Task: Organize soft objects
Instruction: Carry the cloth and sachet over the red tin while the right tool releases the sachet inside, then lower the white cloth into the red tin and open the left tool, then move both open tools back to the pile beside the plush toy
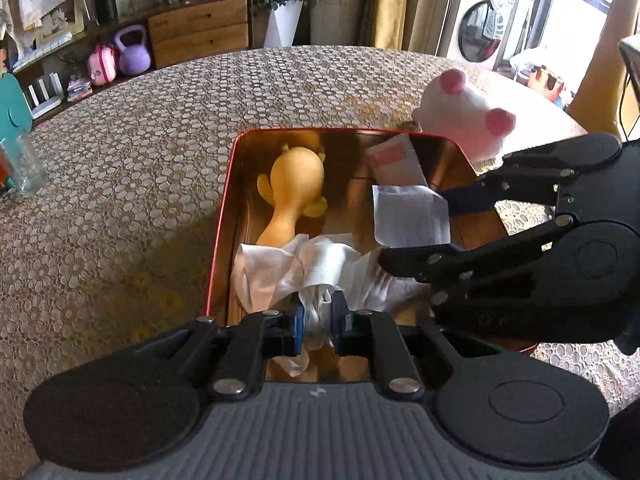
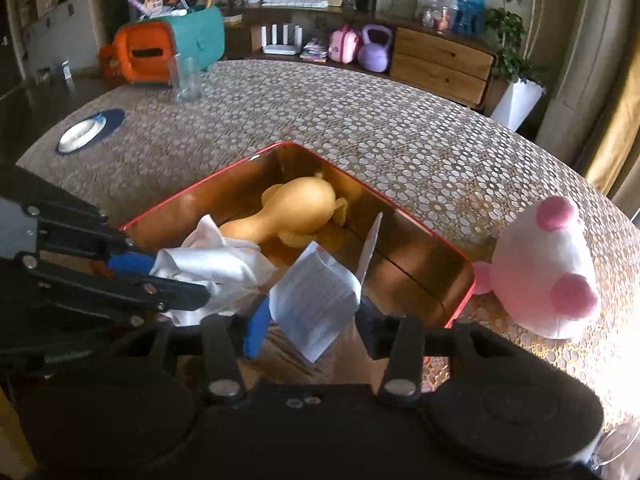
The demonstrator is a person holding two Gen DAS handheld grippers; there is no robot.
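Note:
A red-rimmed metal tin (image 1: 218, 236) (image 2: 460, 300) stands on the table. Inside lie a yellow rubber duck toy (image 1: 294, 188) (image 2: 296, 210) and a white cloth (image 1: 316, 264) (image 2: 216, 264). My left gripper (image 1: 319, 316) (image 2: 160, 280) is shut on the white cloth over the tin's near end. My right gripper (image 2: 312, 322) (image 1: 416, 232) is open, with a white printed paper packet (image 2: 314, 304) (image 1: 408, 216) between its fingers, over the tin. A white and pink plush toy (image 1: 464, 116) (image 2: 548, 272) lies on the table beside the tin's right side.
The table has a lace-pattern cloth (image 1: 140, 160). A clear glass (image 2: 188, 80) (image 1: 24, 168), an orange and teal box (image 2: 168, 48) and a blue-rimmed lid (image 2: 86, 132) sit at the far left. A wooden sideboard (image 2: 440, 60) stands behind.

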